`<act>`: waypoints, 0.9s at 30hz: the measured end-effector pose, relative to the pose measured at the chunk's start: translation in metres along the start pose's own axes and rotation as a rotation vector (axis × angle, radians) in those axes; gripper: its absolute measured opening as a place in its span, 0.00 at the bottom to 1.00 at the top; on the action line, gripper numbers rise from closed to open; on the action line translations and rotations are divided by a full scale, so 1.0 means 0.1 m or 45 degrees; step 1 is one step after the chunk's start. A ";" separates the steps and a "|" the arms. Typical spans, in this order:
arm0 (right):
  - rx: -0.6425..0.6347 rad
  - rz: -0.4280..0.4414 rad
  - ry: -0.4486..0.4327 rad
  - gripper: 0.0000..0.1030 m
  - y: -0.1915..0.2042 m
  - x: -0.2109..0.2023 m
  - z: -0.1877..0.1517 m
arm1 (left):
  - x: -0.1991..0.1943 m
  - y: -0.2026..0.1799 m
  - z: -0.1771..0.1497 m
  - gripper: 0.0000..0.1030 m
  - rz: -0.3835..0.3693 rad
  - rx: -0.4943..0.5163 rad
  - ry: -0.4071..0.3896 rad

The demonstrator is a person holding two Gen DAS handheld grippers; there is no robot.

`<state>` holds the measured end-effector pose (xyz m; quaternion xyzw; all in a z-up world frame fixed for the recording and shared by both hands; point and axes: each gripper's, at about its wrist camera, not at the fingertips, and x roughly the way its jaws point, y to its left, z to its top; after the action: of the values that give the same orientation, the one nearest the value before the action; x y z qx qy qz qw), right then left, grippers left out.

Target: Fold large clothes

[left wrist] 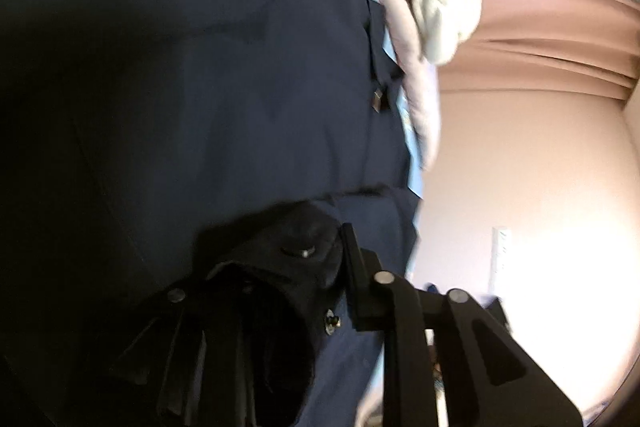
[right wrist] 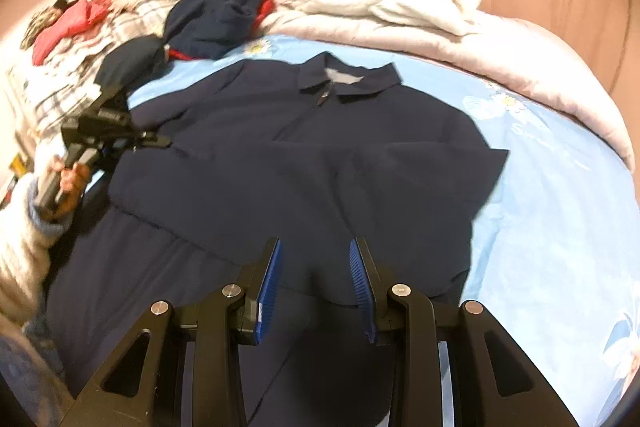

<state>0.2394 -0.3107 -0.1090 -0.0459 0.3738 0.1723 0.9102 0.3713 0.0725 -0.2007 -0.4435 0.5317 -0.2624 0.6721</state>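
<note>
our left gripper (right wrist: 160, 141) pinches the sleeve (left wrist: 276, 267) of the navy jacket (right wrist: 304, 155) on the bed (right wrist: 560, 187); our right gripper (right wrist: 316, 287) hovers partly open, empty.

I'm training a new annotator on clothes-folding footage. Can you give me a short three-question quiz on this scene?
1. True or false: the fingers of the right gripper are clamped on the navy jacket.
2. The sheet under the jacket is: A light blue, B green, C red.
3. Which gripper has dark cloth bunched between its fingers?
Key: 1 false, they stand apart with nothing between them; 2 A; 3 the left gripper.
</note>
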 end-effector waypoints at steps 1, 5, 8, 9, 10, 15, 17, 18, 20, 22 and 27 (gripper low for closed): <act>0.031 -0.014 -0.012 0.33 -0.04 -0.01 0.00 | -0.03 -0.08 0.03 0.10 0.036 0.051 -0.034; 0.197 -0.053 -0.084 0.33 -0.30 -0.02 0.05 | -0.20 -0.58 0.17 0.10 0.125 0.353 -0.196; 0.310 -0.125 -0.130 0.33 -0.51 0.09 0.18 | -0.35 -0.94 0.26 0.10 0.184 0.584 -0.334; 0.337 -0.151 -0.138 0.33 -0.54 0.12 0.23 | -0.37 -1.02 0.30 0.10 0.195 0.638 -0.361; 0.368 -0.175 -0.143 0.33 -0.58 0.17 0.28 | -0.36 -1.09 0.37 0.11 0.170 0.682 -0.346; 0.551 -0.383 -0.077 0.33 -0.88 0.53 0.46 | -0.09 -0.97 0.50 0.11 0.239 0.664 -0.232; 0.695 -0.369 -0.086 0.39 -1.09 0.59 0.42 | 0.03 -0.86 0.51 0.11 0.266 0.645 -0.207; 0.742 -0.357 -0.098 0.50 -1.14 0.60 0.39 | 0.09 -0.83 0.54 0.11 0.273 0.636 -0.199; 0.825 -0.343 -0.113 0.57 -1.27 0.65 0.33 | 0.09 -0.76 0.57 0.11 0.265 0.617 -0.190; 0.892 -0.242 -0.103 0.57 -1.37 0.76 0.30 | 0.09 -0.69 0.60 0.11 0.247 0.592 -0.179; 0.811 -0.199 -0.181 0.03 -1.31 0.68 0.34 | 0.10 -0.79 0.61 0.11 0.202 0.618 -0.172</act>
<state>0.3520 -0.4070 -0.1379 0.2245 0.3396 -0.0207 0.9132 0.4419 0.0466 -0.1338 -0.2428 0.4403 -0.2987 0.8112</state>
